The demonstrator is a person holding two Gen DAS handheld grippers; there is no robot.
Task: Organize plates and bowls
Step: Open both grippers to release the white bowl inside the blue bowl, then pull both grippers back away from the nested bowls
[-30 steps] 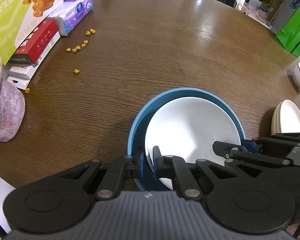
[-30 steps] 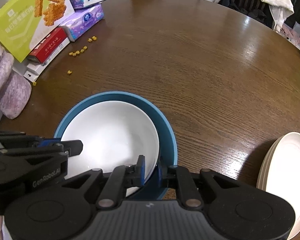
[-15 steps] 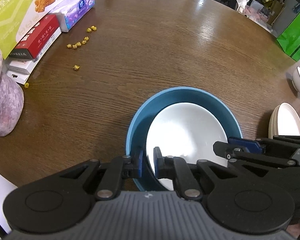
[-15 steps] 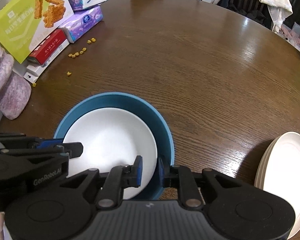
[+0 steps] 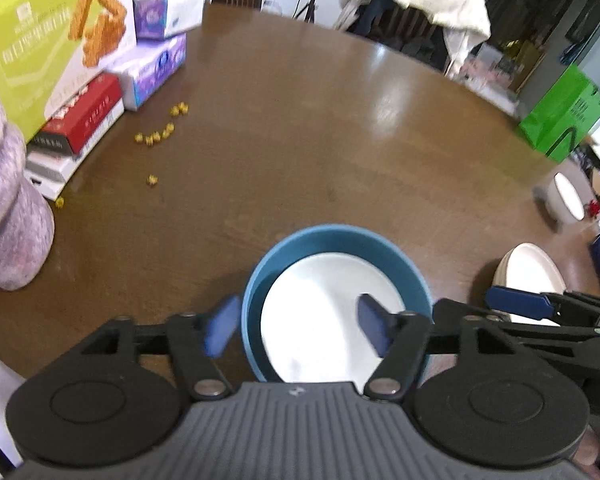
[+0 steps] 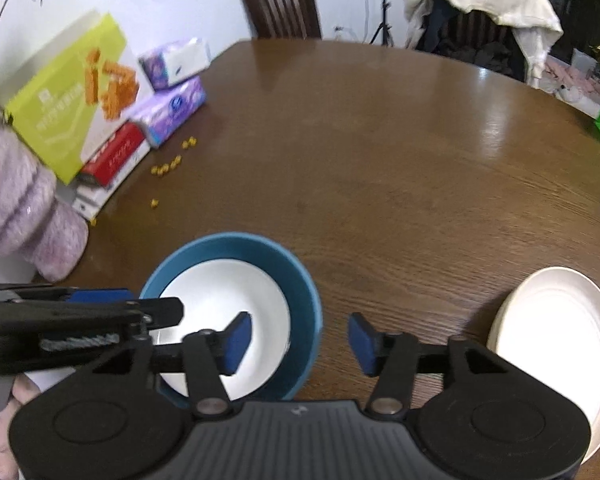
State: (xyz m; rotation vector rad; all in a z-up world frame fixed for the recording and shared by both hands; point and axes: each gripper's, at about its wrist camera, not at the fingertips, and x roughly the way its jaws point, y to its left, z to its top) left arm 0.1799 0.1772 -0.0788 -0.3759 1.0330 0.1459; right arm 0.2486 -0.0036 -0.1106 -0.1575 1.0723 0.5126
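Both grippers hang over nested bowls, jaws opening, gripping nothing. The left gripper straddles the teal bowl's near-left rim; the right gripper straddles its right rim. White bowl rests inside, apparently just released.

Little is coming through legibly. The yellow-green snack box at ten o'clock is carrying a small square logo and a line of white characters, too blurred to read. The red box under it is showing white script that is not making out either. The purple tissue packs are bearing a round blue emblem, unreadable.
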